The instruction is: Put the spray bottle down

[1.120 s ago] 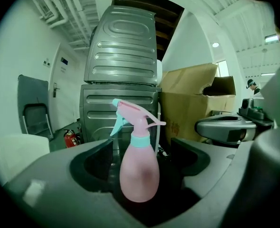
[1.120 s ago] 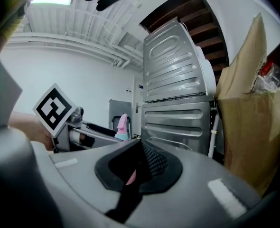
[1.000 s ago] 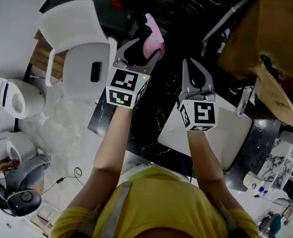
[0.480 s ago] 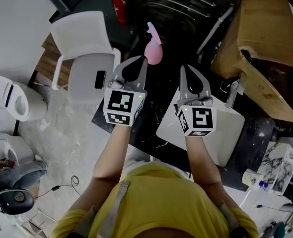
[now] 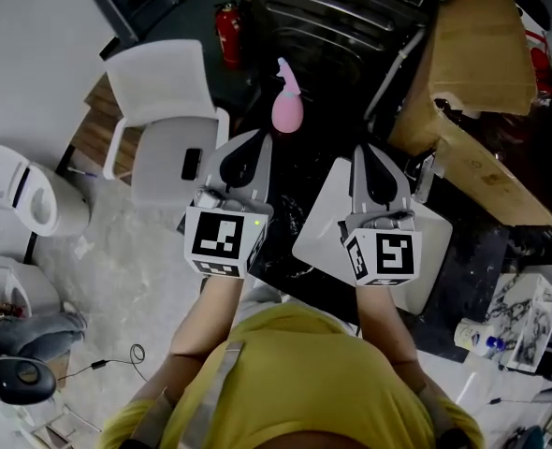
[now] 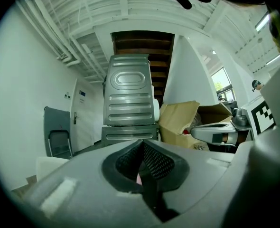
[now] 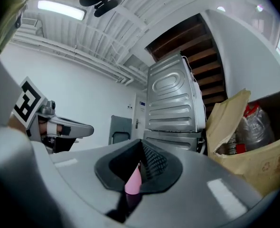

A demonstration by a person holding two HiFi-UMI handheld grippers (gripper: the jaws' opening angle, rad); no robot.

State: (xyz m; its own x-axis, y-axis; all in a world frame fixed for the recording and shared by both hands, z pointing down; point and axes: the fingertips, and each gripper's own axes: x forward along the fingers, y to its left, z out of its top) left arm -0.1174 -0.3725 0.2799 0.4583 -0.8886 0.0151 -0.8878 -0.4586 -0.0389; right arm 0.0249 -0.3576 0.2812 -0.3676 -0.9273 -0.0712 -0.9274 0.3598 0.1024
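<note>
The pink spray bottle (image 5: pixel 287 101) stands upright by itself at the far side of the dark table (image 5: pixel 304 171). My left gripper (image 5: pixel 260 137) hangs short of it, nearer the person, shut with nothing in its jaws. My right gripper (image 5: pixel 363 150) floats beside it over a white board (image 5: pixel 327 227), also shut and empty. In the left gripper view the jaws (image 6: pixel 142 142) meet, with a sliver of the pink bottle (image 6: pixel 138 178) showing beyond them. The right gripper view shows closed jaws (image 7: pixel 141 142) and the pink bottle (image 7: pixel 133 182) behind them.
A white chair (image 5: pixel 159 92) with a small black item (image 5: pixel 191 164) on its seat stands left of the table. A red fire extinguisher (image 5: pixel 227 28) and a grey ribbed machine (image 5: pixel 341 17) are behind. Cardboard boxes (image 5: pixel 486 73) crowd the right.
The left gripper, which had been around the bottle, has let it go, shut, and pulled back toward the person. The right gripper drew back alongside it. The bottle stays on the table.
</note>
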